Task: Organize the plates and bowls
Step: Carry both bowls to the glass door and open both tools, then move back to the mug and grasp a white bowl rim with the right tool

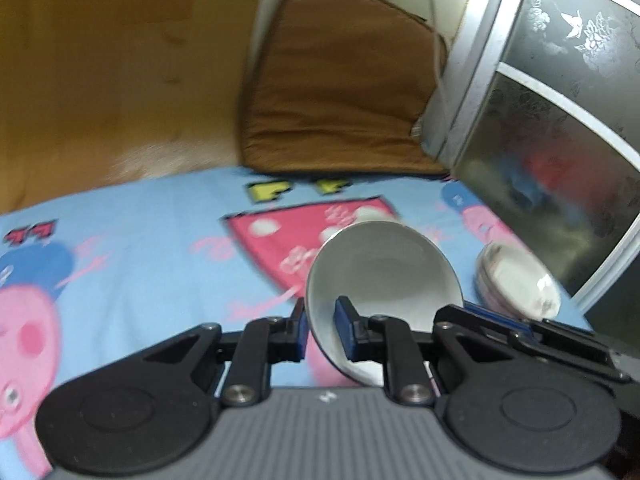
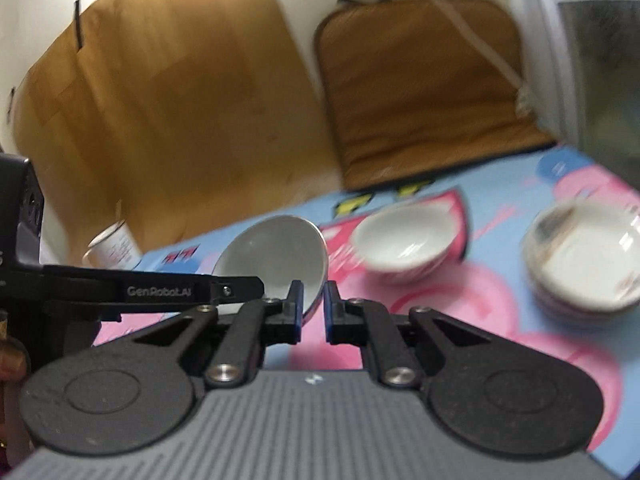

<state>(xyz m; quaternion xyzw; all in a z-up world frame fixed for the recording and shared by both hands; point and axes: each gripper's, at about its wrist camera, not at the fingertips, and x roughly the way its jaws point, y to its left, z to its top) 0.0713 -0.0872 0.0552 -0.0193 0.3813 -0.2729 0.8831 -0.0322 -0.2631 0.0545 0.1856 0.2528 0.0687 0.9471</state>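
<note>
A white bowl (image 1: 384,268) is tilted up off the cartoon-print cloth, held by both grippers. My left gripper (image 1: 324,330) is shut on its rim, one finger inside and one outside. In the right wrist view the same bowl (image 2: 276,256) sits between the fingers of my right gripper (image 2: 312,308), which is shut on its rim at the opposite side; the left gripper's arm (image 2: 160,290) reaches in from the left. A second white bowl (image 2: 404,246) rests on the cloth to the right. A stack of bowls (image 2: 584,260) stands further right, also in the left wrist view (image 1: 516,280).
A blue and pink cartoon-print cloth (image 1: 140,248) covers the surface. A brown cushion (image 1: 340,92) leans at the back. A frosted glass door with a metal frame (image 1: 560,120) stands at the right. A white mug (image 2: 112,250) sits at the far left by a brown panel.
</note>
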